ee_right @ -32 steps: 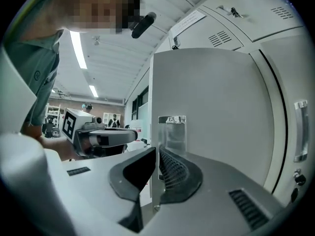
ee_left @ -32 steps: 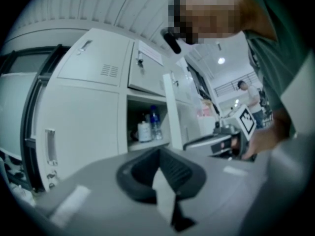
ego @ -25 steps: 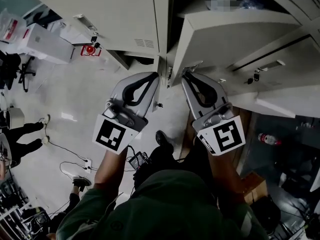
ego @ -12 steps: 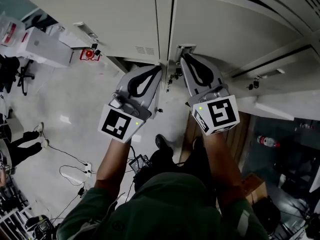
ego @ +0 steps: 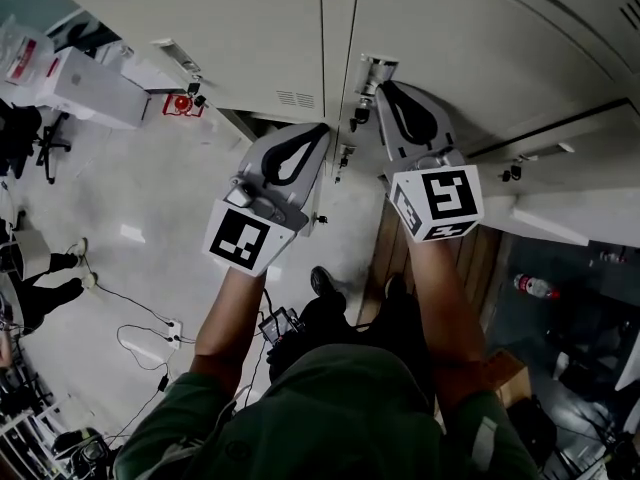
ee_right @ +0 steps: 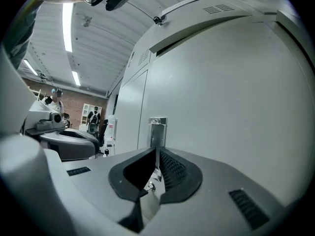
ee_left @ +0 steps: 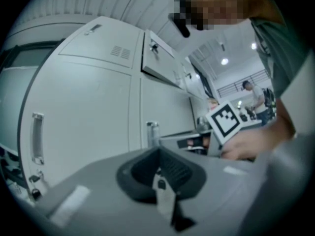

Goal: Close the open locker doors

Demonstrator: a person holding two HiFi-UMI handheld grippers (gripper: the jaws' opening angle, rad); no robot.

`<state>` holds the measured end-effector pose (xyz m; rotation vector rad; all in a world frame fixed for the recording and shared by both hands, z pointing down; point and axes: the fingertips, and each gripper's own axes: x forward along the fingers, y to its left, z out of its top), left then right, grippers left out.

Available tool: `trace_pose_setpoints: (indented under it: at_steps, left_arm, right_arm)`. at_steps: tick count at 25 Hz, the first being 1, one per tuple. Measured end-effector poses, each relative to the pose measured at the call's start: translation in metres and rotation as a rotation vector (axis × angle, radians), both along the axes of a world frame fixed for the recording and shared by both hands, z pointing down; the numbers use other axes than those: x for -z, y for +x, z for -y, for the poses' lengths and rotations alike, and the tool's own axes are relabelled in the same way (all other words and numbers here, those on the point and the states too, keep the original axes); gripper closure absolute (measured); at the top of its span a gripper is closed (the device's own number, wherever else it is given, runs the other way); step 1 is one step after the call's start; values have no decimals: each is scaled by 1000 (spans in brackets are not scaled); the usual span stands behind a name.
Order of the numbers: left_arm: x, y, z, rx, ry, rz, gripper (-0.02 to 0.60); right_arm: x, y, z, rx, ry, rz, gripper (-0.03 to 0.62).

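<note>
One pale grey locker door, metal handle at its edge, nearly flush.

- Left gripper, centre of the head view: pale grey shell narrowing to a tip; black teardrop hollow, ribbed black pads inside
- Left cube, behind it: white faces; black square marker
- Right gripper, upper centre: same grey shell and black hollow; black slotted vent at lower right of its own view
- Right cube: white; black markers on two visible faces
- Shirt, bottom centre: dark green; short sleeves; paler patch on the right sleeve
- Trousers dark; shoes black
</note>
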<state>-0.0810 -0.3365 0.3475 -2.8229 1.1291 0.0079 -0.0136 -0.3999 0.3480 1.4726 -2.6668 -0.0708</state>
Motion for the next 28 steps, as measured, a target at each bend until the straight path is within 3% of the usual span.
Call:
trace_pose_setpoints:
  at_steps: [8, 12, 20, 28]
  left_arm:
    - [-3, -9, -10, 9, 6, 18, 581]
    - [-11, -26, -26, 22, -5, 27, 581]
    - [-49, -76, -64, 69, -53, 34, 581]
    - [-110, -97, -104, 159, -109, 17, 580]
  right_arm:
    - [-4, 0, 4, 37, 14, -49, 577]
    - [-20, -23, -31, 158, 21, -76, 577]
    - [-92, -49, -106, 270, -83, -35, 577]
    - [-167, -65, -168, 447, -176, -58, 577]
